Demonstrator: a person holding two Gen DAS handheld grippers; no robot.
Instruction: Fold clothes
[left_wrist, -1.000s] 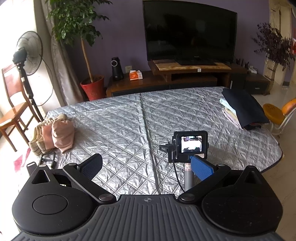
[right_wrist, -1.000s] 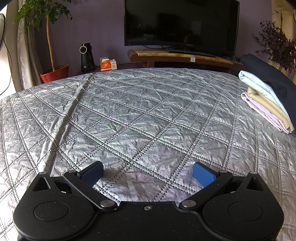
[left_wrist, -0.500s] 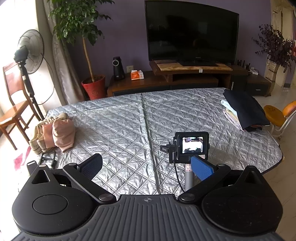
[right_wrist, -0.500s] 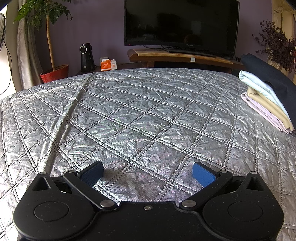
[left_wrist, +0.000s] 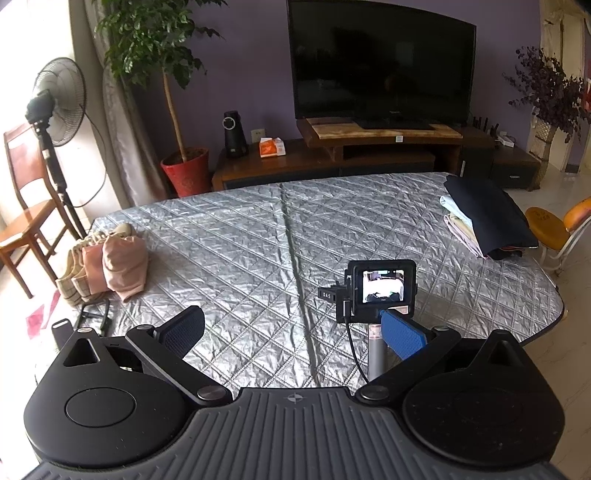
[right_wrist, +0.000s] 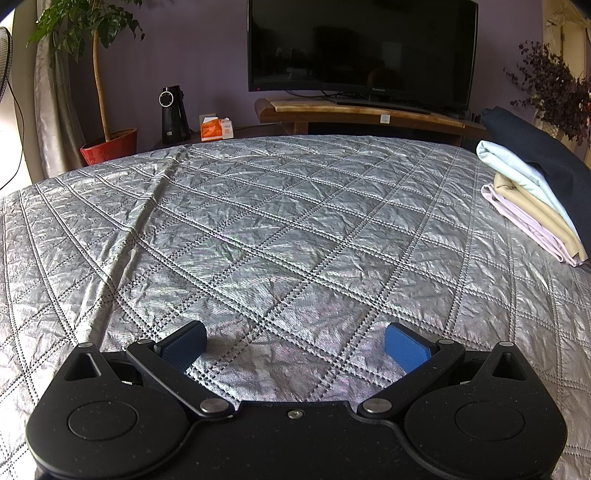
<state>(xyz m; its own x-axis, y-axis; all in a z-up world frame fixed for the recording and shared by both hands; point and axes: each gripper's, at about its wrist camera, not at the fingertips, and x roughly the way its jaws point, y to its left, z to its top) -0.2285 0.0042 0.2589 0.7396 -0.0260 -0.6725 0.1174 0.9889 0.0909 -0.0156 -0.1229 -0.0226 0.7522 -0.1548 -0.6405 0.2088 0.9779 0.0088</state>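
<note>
1. Both sets of jaws stand wide apart with nothing between them: the left gripper (left_wrist: 291, 332) is held high above the quilted silver cover (left_wrist: 240, 251), and the right gripper (right_wrist: 295, 343) sits low, close over that cover.
2. Unfolded clothes, a pink and checked heap (left_wrist: 107, 258), lie at the middle left of the left wrist view, at the cover's edge and well apart from both grippers. Judged from that, they are the supply waiting to be taken.
3. Folded clothes (right_wrist: 532, 199) are stacked at the right edge of the right wrist view, with a dark garment on top of pale blue, beige and lilac layers. They are probably kept to one side so that the middle of the cover is free for spreading.
4. A small camera on a pole (left_wrist: 382, 288) stands at the lower centre right of the left wrist view, beside the right finger.
5. No garment is held, so the next step is likely to fetch one from the heap.
</note>
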